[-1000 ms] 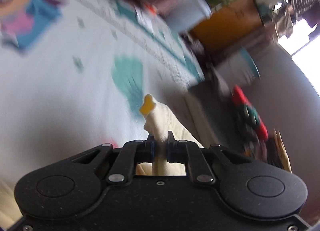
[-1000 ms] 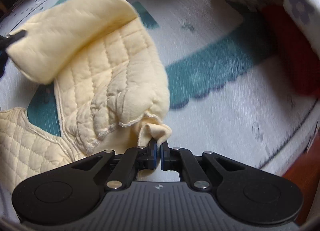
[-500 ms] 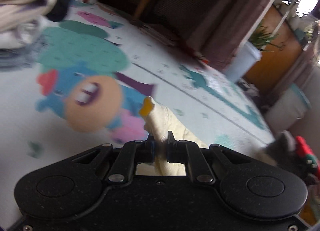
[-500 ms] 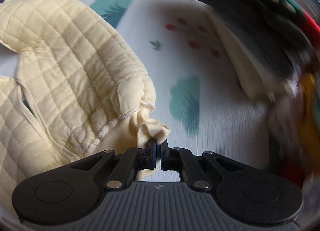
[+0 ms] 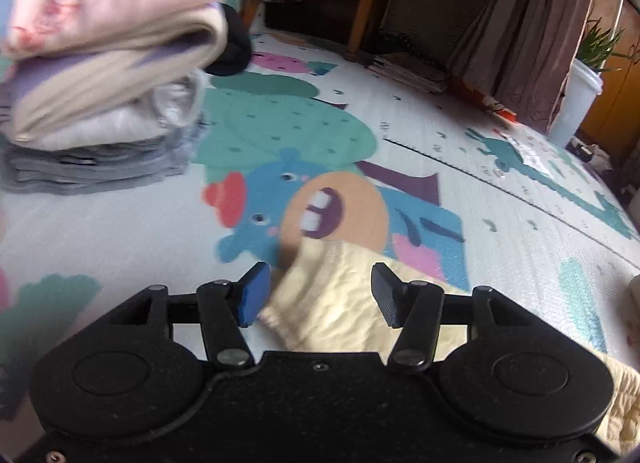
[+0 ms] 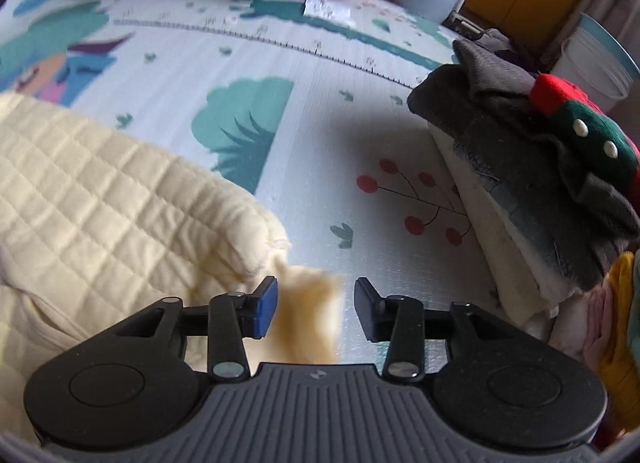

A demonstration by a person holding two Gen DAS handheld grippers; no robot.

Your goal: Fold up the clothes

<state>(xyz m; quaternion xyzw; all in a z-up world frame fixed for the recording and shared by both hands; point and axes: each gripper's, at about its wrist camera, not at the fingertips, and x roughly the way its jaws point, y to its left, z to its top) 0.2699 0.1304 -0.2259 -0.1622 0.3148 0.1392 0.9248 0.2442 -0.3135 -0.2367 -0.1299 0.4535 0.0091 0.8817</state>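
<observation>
Your left gripper (image 5: 316, 293) and right gripper (image 6: 316, 309) have both just been opening; each now stands with fingers apart, a released corner of the cream quilted garment (image 6: 120, 199) loose between them. It lies on the play mat (image 5: 460, 135), spreading leftward from your right hand. Folded stack (image 5: 108, 75) far left; dark clothes pile (image 6: 520, 151) right, both clear.

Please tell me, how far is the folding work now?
Done: a folded stack sits on the mat. In hand: both grippers' jaws have just been opening, letting go of the cream quilted garment, cloth still between them. Left: the unfolded heap.
</observation>
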